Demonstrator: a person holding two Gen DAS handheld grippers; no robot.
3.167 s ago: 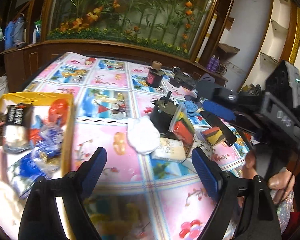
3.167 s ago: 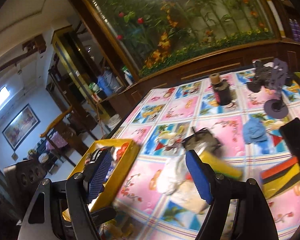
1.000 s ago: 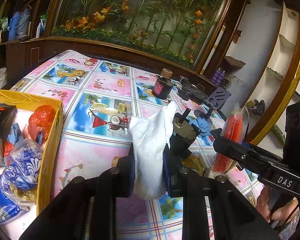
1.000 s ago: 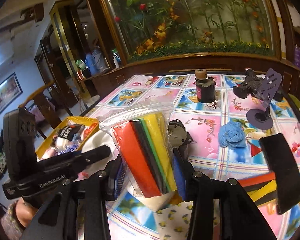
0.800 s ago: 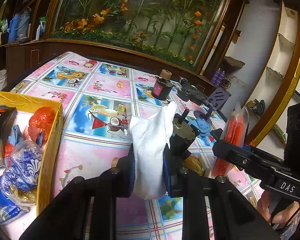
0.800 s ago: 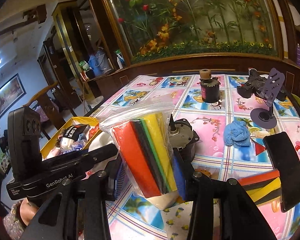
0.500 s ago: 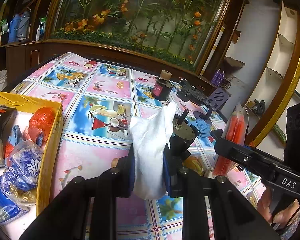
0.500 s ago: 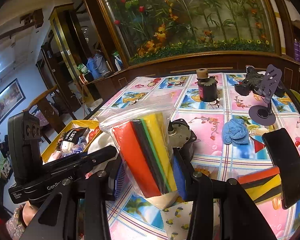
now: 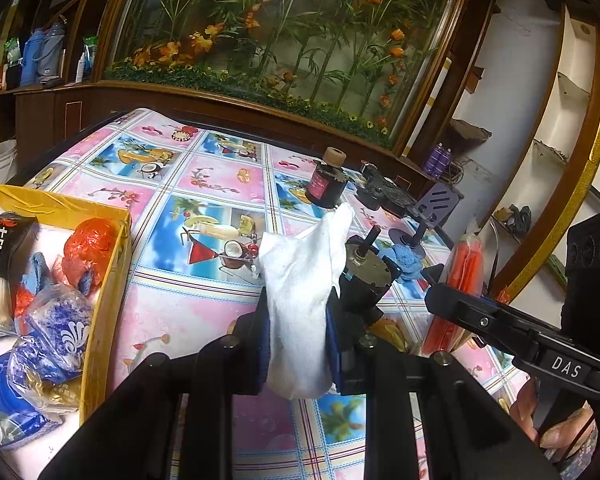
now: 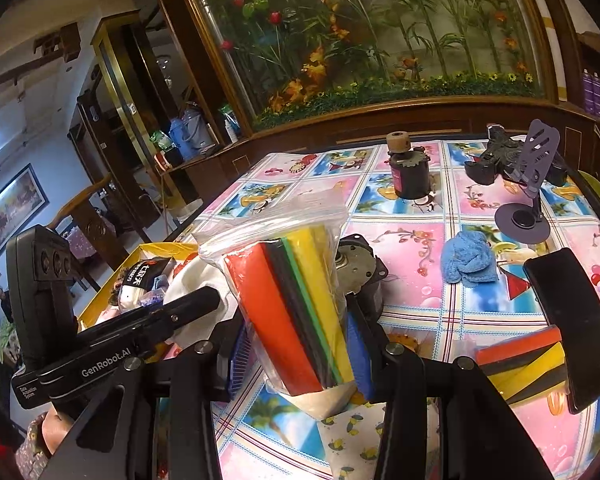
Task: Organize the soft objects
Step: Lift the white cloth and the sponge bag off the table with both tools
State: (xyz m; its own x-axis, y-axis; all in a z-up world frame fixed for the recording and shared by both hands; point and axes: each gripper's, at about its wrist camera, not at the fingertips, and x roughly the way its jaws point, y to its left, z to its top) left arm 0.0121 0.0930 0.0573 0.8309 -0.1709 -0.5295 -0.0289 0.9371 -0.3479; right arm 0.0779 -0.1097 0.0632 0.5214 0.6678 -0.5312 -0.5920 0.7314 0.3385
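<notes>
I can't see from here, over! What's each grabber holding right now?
Left gripper shut on white cloth. Right gripper shut on bag of coloured sponges. Yellow box left, path clear.

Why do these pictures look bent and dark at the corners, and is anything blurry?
Left wrist view: fisheye curves the wooden ledge, corners go black, a lamp glares at top; white cloth is sharp. Right wrist view: same bending and top glare; bag of coloured sponges is crisp.

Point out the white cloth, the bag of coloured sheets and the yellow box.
white cloth (image 9: 300, 304), left wrist view, its middle.
bag of coloured sheets (image 10: 296, 312), right wrist view, the red sheet.
yellow box (image 9: 108, 292), left wrist view, its right wall.
</notes>
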